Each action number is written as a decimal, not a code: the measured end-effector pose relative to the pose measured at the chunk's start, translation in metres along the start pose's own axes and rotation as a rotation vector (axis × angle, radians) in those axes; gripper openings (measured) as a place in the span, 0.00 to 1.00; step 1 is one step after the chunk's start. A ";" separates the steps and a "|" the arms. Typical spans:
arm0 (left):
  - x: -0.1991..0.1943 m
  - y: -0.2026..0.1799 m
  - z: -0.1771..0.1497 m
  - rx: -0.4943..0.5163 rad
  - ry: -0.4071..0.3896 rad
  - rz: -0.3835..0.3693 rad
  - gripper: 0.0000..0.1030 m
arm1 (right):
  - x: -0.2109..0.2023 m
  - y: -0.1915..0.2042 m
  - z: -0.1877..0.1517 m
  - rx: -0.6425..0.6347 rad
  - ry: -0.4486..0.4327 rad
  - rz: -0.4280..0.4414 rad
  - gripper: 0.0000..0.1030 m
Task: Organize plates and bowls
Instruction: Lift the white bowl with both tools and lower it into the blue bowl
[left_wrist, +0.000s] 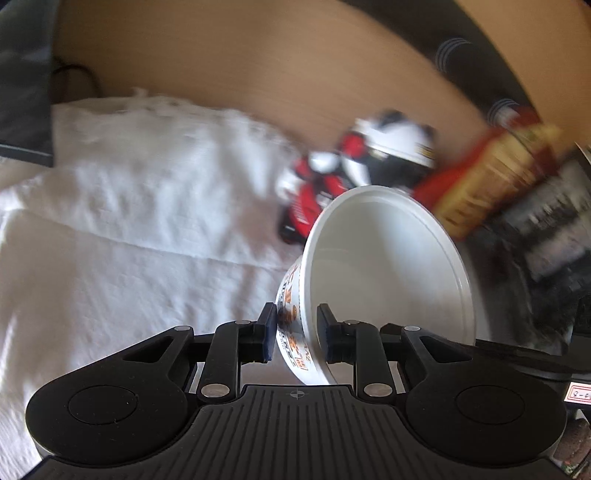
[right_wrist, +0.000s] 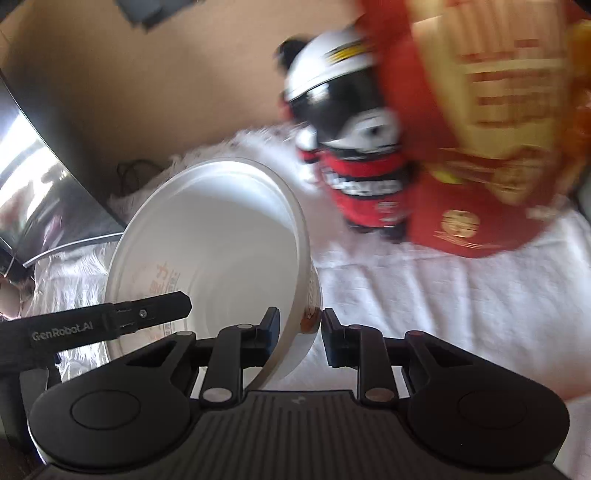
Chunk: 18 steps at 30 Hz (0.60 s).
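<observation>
- While L wrist cam blurs, left gripper (left_wrist: 295, 338) clamps wall of white bowl (left_wrist: 384, 266), one pad inside, one outside; bowl tilted, raised above white cloth (left_wrist: 110, 229).
- R wrist cam: right gripper (right_wrist: 298, 332) clenched on the bowl (right_wrist: 218, 236) rim, bowl tipped; panda toy (right_wrist: 354, 155) and red bag (right_wrist: 480, 129) behind.

We see a soft white cloth (left_wrist: 122, 221) spread flat over the top like a bed sheet, with bumpy folds in it. A plush toy in a white helmet and red and black clothes (right_wrist: 354, 155) stands on the cloth. Just beside the toy, a big red and gold bag (right_wrist: 491, 147) sits on the cloth too. Behind the cloth is a plain tan wall (left_wrist: 258, 62).
</observation>
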<state>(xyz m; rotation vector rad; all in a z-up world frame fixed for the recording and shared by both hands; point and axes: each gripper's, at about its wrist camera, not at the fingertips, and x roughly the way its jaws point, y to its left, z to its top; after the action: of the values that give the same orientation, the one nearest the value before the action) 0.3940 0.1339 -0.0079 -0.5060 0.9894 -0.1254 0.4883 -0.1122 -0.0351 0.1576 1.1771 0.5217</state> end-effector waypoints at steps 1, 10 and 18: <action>-0.002 -0.010 -0.004 0.016 0.003 -0.003 0.24 | -0.012 -0.008 -0.005 0.004 -0.010 -0.001 0.24; -0.006 -0.059 -0.070 0.147 0.094 -0.017 0.24 | -0.081 -0.056 -0.066 0.009 -0.034 -0.029 0.24; 0.025 -0.047 -0.114 0.134 0.217 -0.001 0.24 | -0.070 -0.077 -0.120 0.049 0.048 -0.075 0.24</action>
<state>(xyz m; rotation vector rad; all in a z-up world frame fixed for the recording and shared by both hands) 0.3203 0.0443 -0.0558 -0.3749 1.1839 -0.2498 0.3835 -0.2303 -0.0527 0.1430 1.2388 0.4328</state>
